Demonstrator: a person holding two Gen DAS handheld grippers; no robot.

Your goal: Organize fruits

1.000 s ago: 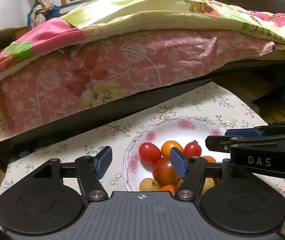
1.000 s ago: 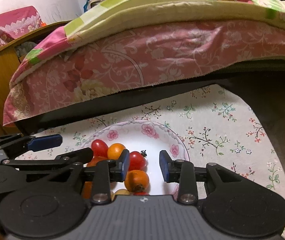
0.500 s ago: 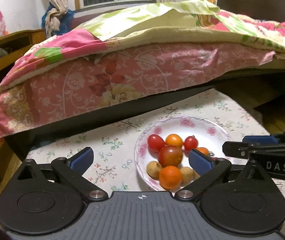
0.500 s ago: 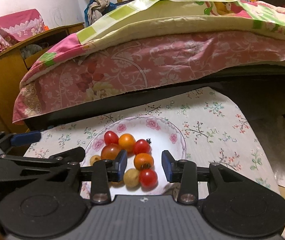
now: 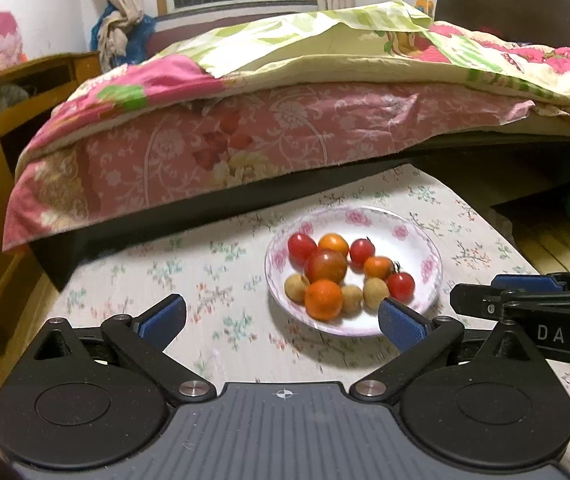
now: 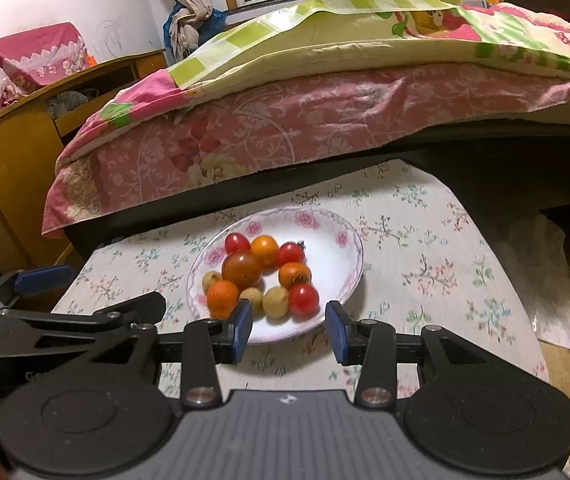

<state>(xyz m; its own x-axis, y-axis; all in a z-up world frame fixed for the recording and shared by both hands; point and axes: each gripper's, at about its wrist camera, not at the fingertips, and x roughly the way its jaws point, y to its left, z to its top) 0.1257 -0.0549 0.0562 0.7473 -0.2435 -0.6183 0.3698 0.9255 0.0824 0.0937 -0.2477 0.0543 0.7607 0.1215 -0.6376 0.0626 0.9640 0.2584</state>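
Note:
A white plate with pink flowers sits on a floral tablecloth. It holds several small fruits: red cherry tomatoes, a large dark tomato, an orange fruit and tan longans. My left gripper is wide open and empty, above the plate's near left side. My right gripper is open and empty, above the plate's near edge. Each gripper also shows at the side of the other's view.
The floral tablecloth covers a low table. A bed with pink and green quilts stands just beyond it. A wooden cabinet is at the left. Wooden floor lies to the right.
Both grippers have pulled back and up from the plate, so the whole plate of fruit now shows. The left gripper has opened wider. The fruits lie still.

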